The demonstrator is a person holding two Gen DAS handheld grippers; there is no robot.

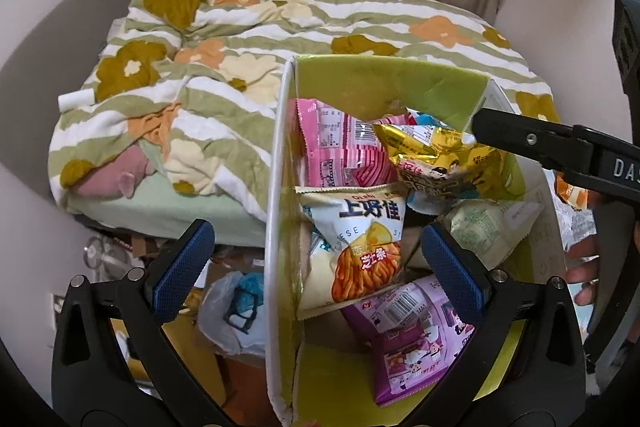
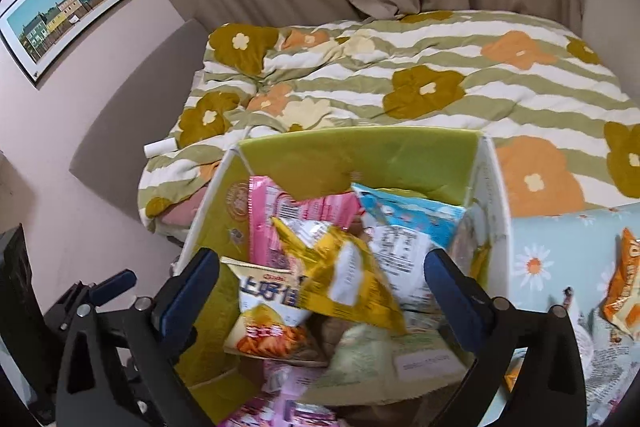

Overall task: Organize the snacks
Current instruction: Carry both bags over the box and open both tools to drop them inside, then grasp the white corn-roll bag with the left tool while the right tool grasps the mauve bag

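right wrist view: gold snack bag (image 2: 340, 267) lies in the box (image 2: 360, 155) between the wide-open right hand-held gripper (image 2: 320, 295).

One green box (image 1: 420, 79), seven snack bags inside; two open hand-held grippers.

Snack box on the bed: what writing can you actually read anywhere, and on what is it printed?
"上好佳": cream cheese-stick bag, with "Oishi" small above it.
"ESE": part of a word on that same bag.
"芝士条": on its orange sticks picture.
"DAS": cut off, on the right gripper.
Barcodes and fine print on the pink bag, gold bag and purple bag: too small to read.
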